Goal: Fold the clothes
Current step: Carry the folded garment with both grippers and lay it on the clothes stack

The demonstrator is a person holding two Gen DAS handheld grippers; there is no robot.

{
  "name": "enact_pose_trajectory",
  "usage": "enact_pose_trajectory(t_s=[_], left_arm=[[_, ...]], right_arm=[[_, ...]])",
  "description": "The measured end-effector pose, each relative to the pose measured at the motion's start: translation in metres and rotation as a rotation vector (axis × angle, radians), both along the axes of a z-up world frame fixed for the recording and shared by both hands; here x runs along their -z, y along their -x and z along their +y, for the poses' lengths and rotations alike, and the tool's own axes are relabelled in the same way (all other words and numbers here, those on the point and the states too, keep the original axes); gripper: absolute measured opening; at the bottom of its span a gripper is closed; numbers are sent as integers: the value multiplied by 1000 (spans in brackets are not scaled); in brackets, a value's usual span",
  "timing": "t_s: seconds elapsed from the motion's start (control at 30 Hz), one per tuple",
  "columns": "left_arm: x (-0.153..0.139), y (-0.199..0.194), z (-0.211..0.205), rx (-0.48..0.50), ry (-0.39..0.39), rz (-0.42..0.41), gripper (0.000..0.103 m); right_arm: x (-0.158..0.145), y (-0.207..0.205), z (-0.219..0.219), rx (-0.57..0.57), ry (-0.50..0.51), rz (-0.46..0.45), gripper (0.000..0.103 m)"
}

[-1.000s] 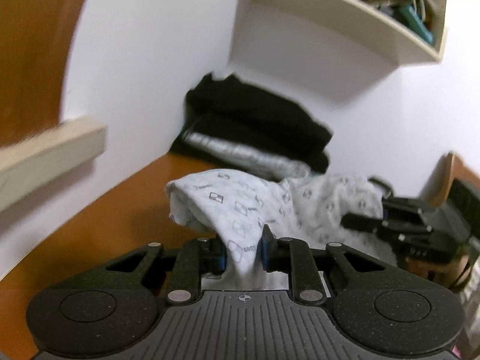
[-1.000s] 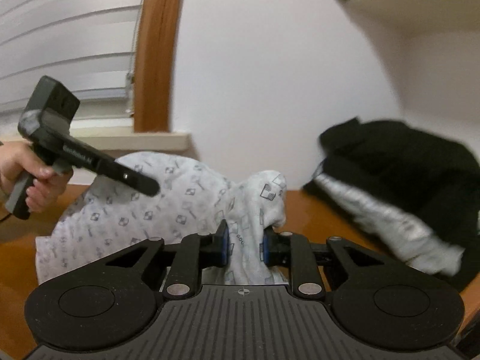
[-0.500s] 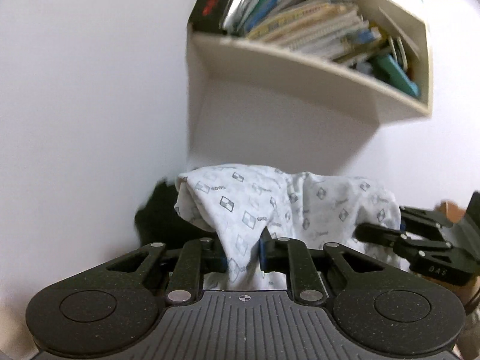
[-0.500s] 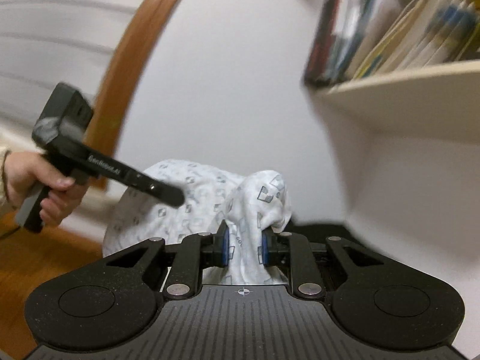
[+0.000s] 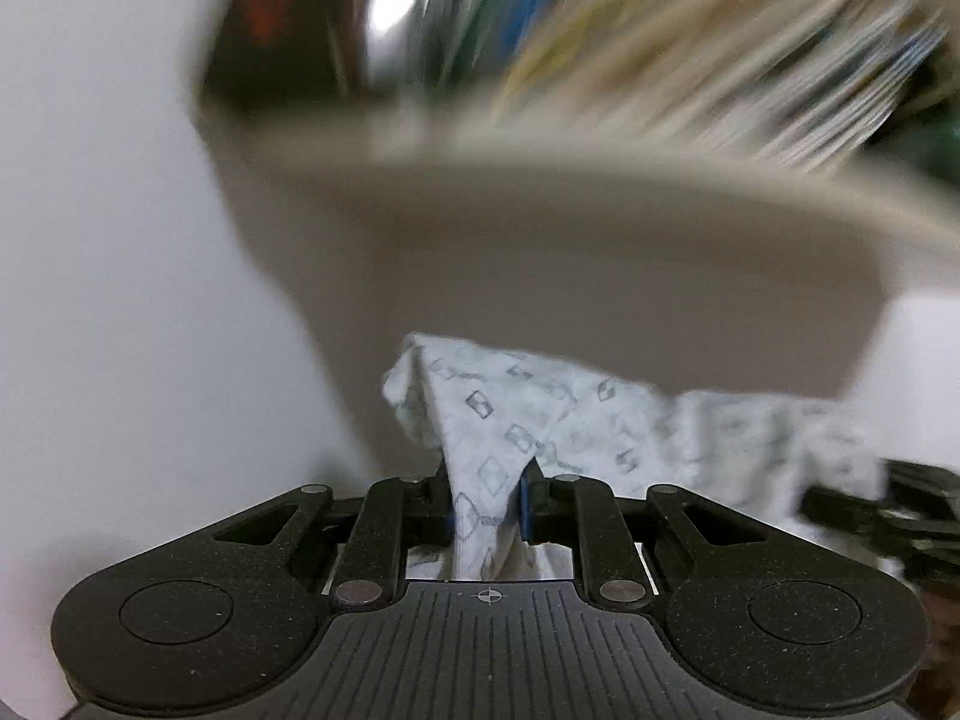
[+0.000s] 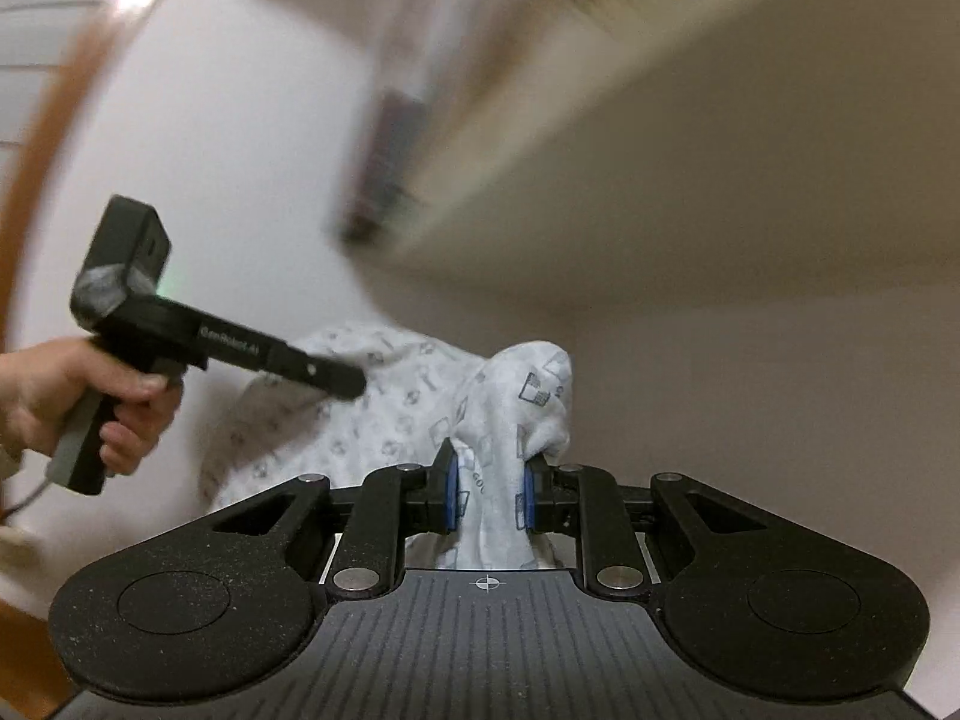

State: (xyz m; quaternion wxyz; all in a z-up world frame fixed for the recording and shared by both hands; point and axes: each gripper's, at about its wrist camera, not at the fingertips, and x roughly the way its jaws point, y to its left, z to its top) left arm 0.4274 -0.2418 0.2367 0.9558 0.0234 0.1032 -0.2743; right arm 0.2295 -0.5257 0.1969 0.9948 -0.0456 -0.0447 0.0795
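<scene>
A white garment with a small grey printed pattern (image 5: pixel 540 420) hangs in the air between my two grippers. My left gripper (image 5: pixel 486 510) is shut on one bunched corner of it. My right gripper (image 6: pixel 487 498) is shut on another bunched corner (image 6: pixel 516 414). In the right wrist view the left gripper (image 6: pixel 324 375) shows at the left, held in a hand, its tip at the cloth. In the left wrist view the right gripper (image 5: pixel 882 516) shows at the right edge. Both grippers are lifted high, and both views are blurred.
A beige wall shelf (image 5: pixel 600 240) with books (image 5: pixel 720 60) hangs close above and ahead; it also shows in the right wrist view (image 6: pixel 720 180). A white wall (image 5: pixel 120 300) is behind. A wooden window frame (image 6: pixel 54 120) is at the left.
Both grippers have risen with the garment, off the wooden table and up toward the shelf. The black clothes pile and the table have dropped out of view.
</scene>
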Motion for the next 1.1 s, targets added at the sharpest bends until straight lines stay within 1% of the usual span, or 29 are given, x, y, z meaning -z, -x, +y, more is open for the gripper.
enact_pose_trajectory(t_s=[0.03, 0.07, 0.1, 0.13, 0.17, 0.2, 0.23, 0.27, 0.33, 0.37, 0.4, 0.47, 0.5, 0.53, 0.57, 0.6, 0.67, 0.7, 0.73, 0.8, 0.83, 0.87, 0.97, 1.03, 1.1], left_arm=[[12, -24, -18, -48, -56, 51, 33], [29, -49, -34, -118, -107, 131, 37], [42, -61, -44, -153, -155, 170, 37], [52, -65, -49, -165, -174, 174, 39], [59, -63, -48, -155, -159, 160, 41], [61, -59, -43, -164, -137, 143, 49], [62, -54, -39, -174, -115, 126, 54], [64, -49, -34, -184, -92, 110, 57], [65, -38, -25, -182, -51, 80, 57], [67, -32, -24, -155, -50, 77, 58], [73, -27, -24, -145, -66, 89, 58], [85, -19, -26, -127, -100, 113, 59], [90, -15, -26, -118, -117, 125, 59], [98, -14, -26, -123, -124, 146, 59], [106, -14, -25, -130, -131, 167, 60], [114, -13, -24, -136, -138, 188, 61], [125, -7, -18, -142, -108, 203, 64], [130, -4, -15, -145, -91, 205, 65], [131, 4, -12, -169, -79, 175, 65], [132, 18, -7, -218, -54, 111, 67], [133, 22, -6, -209, -39, 124, 70], [134, 26, -4, -198, -23, 139, 72], [142, 44, -3, -198, -17, 146, 77], [145, 53, -3, -188, -20, 160, 78], [149, 68, -1, -180, -18, 171, 82]], right_arm=[[10, -18, -11, 41, -10, 50, 36], [20, -33, -19, 75, 3, 107, 47], [31, -48, -27, 109, 16, 165, 47], [40, -58, -33, 131, 31, 199, 54], [45, -58, -36, 133, 49, 196, 63], [51, -59, -39, 135, 67, 193, 64], [56, -59, -42, 137, 84, 189, 64], [60, -61, -45, 134, 89, 187, 64], [60, -63, -51, 89, 38, 171, 64], [60, -63, -54, 29, -6, 167, 64], [62, -63, -56, -16, -38, 178, 64], [64, -66, -52, -59, -58, 211, 64], [67, -67, -48, -46, -31, 220, 65], [70, -70, -46, -25, -5, 234, 69], [75, -74, -47, -5, 2, 262, 75], [81, -80, -54, 8, -17, 295, 77], [92, -84, -75, 15, -93, 339, 78], [94, -81, -85, 12, -138, 335, 78], [93, -77, -89, 28, -152, 316, 78], [85, -63, -81, 119, -84, 231, 78], [80, -58, -77, 131, -70, 208, 78], [75, -56, -75, 88, -90, 218, 78], [71, -47, -55, -7, -123, 237, 78], [77, -47, -35, -67, -106, 288, 78], [89, -43, -17, -76, -66, 344, 75]])
